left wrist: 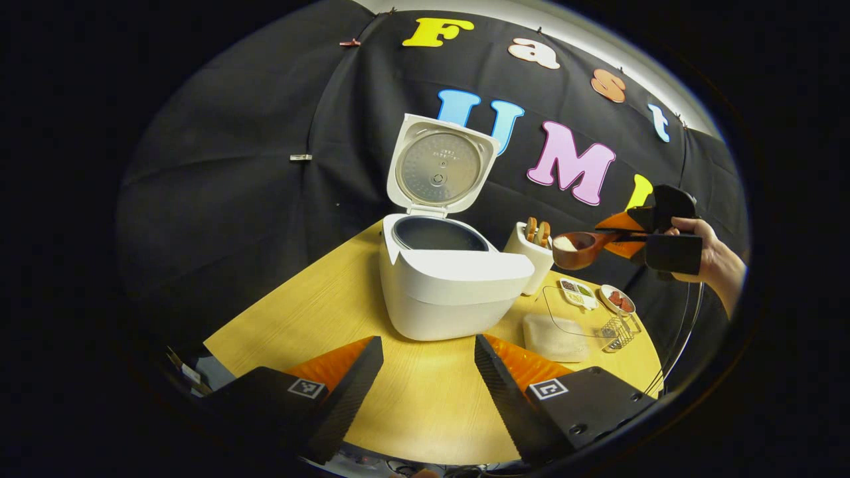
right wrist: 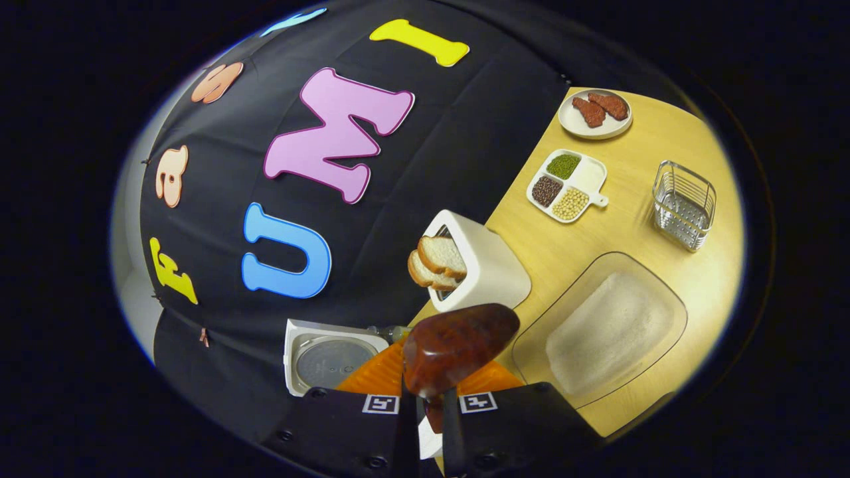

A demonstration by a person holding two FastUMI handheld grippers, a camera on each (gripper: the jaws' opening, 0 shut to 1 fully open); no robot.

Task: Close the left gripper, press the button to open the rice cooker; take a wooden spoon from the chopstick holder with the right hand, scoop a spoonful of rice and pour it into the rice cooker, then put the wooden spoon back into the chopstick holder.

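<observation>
Left gripper view — wooden spoon (left wrist: pixel 579 249) level, bowl toward rice cooker (left wrist: pixel 446 282), handle in right gripper (left wrist: pixel 634 234)

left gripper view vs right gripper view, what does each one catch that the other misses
Left gripper view alone: the rice cooker's white body with its dark inner pot, the rice heaped in the wooden spoon, and the hand holding the right gripper.

Right gripper view alone: the spoon's rounded underside, and the divided dish clearly enough to tell green, dark and pale grains apart.

Both: the raised cooker lid, the white chopstick holder, the rice tray, the wire basket, the plate of reddish pieces, and the wooden table.
</observation>
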